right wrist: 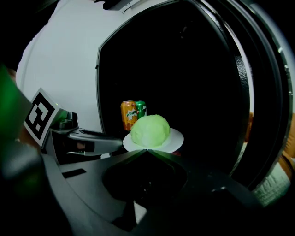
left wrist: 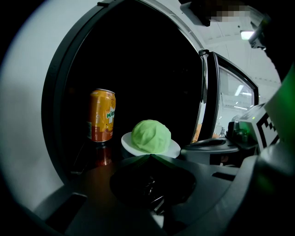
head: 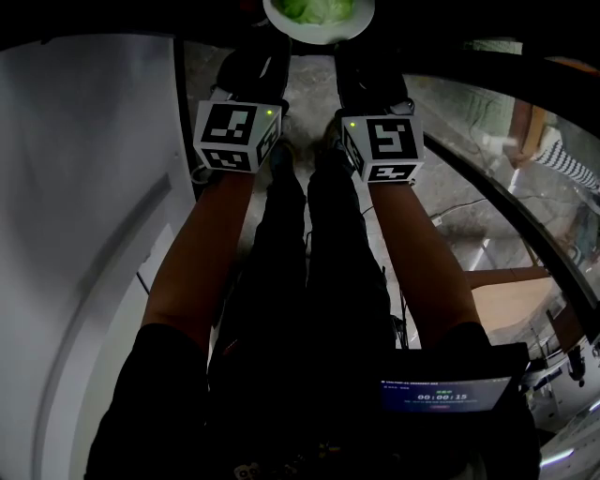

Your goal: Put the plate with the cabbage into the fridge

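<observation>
A white plate [head: 319, 21] carrying a pale green cabbage [head: 317, 7] is at the top of the head view, held out in front of me. My left gripper [head: 279, 45] is shut on the plate's left near rim and my right gripper [head: 352, 49] on its right near rim. In the left gripper view the jaws [left wrist: 150, 156] meet at the plate [left wrist: 173, 150] under the cabbage [left wrist: 150, 136]. The right gripper [right wrist: 147, 150] shows the same on the plate [right wrist: 175, 138]. Behind the cabbage [right wrist: 150, 130] gapes the dark open fridge [right wrist: 193, 83].
An orange can [left wrist: 102, 115] stands inside the fridge left of the plate; beside the orange can [right wrist: 128, 115] is a green can [right wrist: 140, 109]. The white fridge door [head: 84, 234] swings at my left. A timer screen [head: 445, 394] and wooden board [head: 511, 300] lie lower right.
</observation>
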{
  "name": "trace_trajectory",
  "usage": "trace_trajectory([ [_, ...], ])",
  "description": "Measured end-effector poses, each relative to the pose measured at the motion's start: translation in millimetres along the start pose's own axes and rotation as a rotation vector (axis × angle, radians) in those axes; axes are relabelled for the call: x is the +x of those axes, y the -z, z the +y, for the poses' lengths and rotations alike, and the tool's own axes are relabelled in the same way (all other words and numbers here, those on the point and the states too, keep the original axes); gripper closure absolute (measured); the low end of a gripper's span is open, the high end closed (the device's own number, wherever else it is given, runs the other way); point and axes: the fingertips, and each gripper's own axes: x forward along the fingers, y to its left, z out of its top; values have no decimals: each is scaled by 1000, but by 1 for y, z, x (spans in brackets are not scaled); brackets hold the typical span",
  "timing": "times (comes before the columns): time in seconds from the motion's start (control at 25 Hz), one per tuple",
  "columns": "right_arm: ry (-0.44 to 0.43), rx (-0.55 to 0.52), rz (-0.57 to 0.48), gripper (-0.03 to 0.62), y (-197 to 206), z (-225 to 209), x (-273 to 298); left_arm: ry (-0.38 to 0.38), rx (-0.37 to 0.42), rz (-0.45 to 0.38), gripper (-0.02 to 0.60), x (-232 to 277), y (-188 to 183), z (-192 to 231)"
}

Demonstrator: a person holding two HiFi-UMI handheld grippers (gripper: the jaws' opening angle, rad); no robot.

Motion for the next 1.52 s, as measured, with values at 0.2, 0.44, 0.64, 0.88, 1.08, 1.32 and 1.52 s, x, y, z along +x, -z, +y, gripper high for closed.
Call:
trace_trajectory([
  [0.2, 0, -3, -15, 589, -6, -5, 6, -4, -6, 4, 577, 4, -3, 2],
  [0.44, -6, -5, -6, 589, -8, -5, 10, -11, -17, 1, 577, 4, -6, 5],
  [0.64, -7, -8, -10, 589, -14, -4, 13, -22, -25, -2, 577, 5, -10, 9],
  [0.88, -12, -12, -9, 589, -14, -3, 12, -19, -27, -6, 577, 3, -10, 9],
  [1.08, 0, -13, -33, 589, -17, -7, 10, -25, -32, -18, 577, 1, -9, 10],
  [1.32, 14, -31, -60, 589, -30, -10, 7, -38, -7, -40, 577, -7, -17, 17],
  [1.52, 21, -53, -82, 589, -40, -7, 0, -44, 5, -63, 577, -17, -24, 16],
])
